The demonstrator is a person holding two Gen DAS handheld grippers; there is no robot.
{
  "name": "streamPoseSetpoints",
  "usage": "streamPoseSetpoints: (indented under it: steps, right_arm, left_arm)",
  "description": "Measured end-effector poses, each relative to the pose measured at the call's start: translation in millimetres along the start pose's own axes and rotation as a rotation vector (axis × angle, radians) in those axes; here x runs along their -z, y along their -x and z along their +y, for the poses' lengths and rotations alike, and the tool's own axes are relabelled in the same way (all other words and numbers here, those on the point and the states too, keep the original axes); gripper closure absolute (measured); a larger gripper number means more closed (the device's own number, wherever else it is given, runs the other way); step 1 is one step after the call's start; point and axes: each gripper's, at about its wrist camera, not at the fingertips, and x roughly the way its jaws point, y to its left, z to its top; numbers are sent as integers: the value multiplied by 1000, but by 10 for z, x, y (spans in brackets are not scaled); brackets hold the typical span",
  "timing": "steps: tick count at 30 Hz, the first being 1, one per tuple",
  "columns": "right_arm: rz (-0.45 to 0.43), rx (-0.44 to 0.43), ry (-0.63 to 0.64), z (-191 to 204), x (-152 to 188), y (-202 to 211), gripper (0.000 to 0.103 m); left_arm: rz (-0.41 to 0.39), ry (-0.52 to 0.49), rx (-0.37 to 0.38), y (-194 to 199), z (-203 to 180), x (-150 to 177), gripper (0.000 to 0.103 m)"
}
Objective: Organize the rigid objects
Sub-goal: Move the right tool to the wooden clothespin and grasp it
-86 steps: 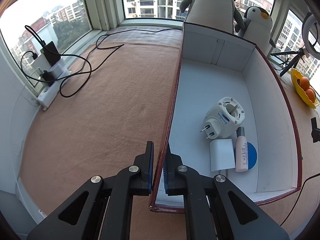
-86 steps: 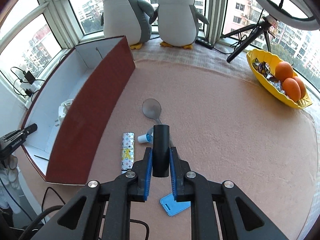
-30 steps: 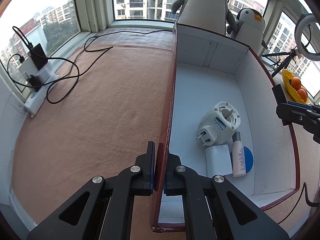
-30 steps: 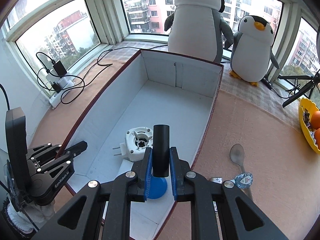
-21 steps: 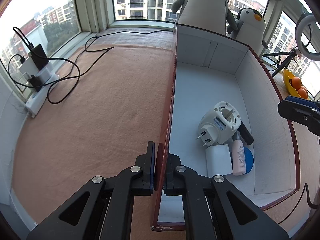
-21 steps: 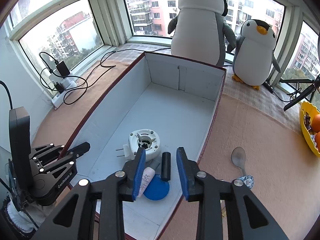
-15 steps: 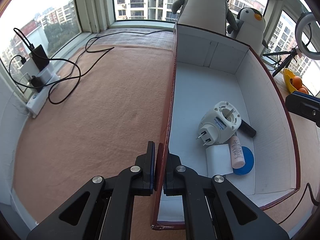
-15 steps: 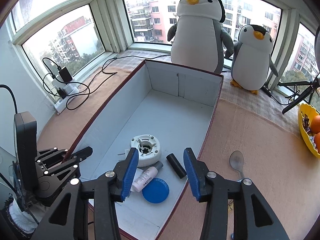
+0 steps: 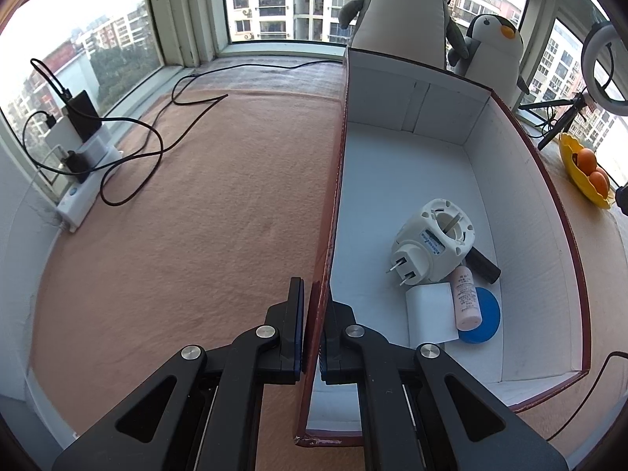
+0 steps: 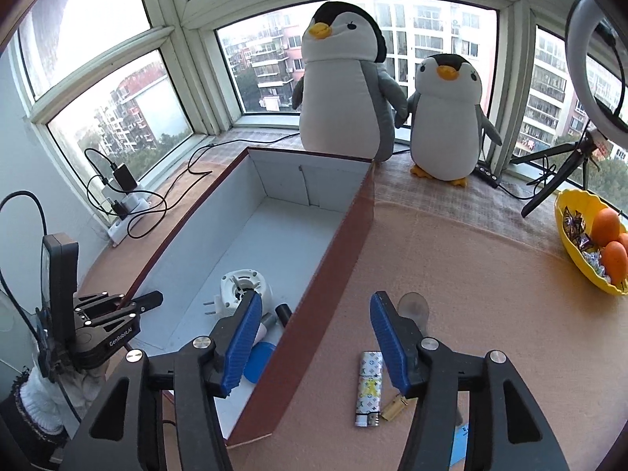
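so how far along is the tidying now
Done: the plug adapter, pink bottle, blue lid and black cylinder lie in the box. In hand: the left gripper clamps the box wall; the right gripper, just opened, is empty. Left: lighter and spoon.

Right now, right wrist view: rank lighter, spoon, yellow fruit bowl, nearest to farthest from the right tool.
1. lighter, on the mat just below the right tool.
2. spoon, just beyond its right finger.
3. yellow fruit bowl, far right by the window.
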Motion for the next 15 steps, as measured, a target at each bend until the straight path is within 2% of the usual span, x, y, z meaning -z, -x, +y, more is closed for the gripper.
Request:
streamPoseSetpoints:
  steps: [10,15]
  right_arm:
    - [10,117,-117,-679,191,175,43]
    - [63,99,-172,-916,323,119,43]
  left_arm:
    - [2,-4,-19,16,-22,-3,98]
    - [3,-2,-27,19,-33,-5,98]
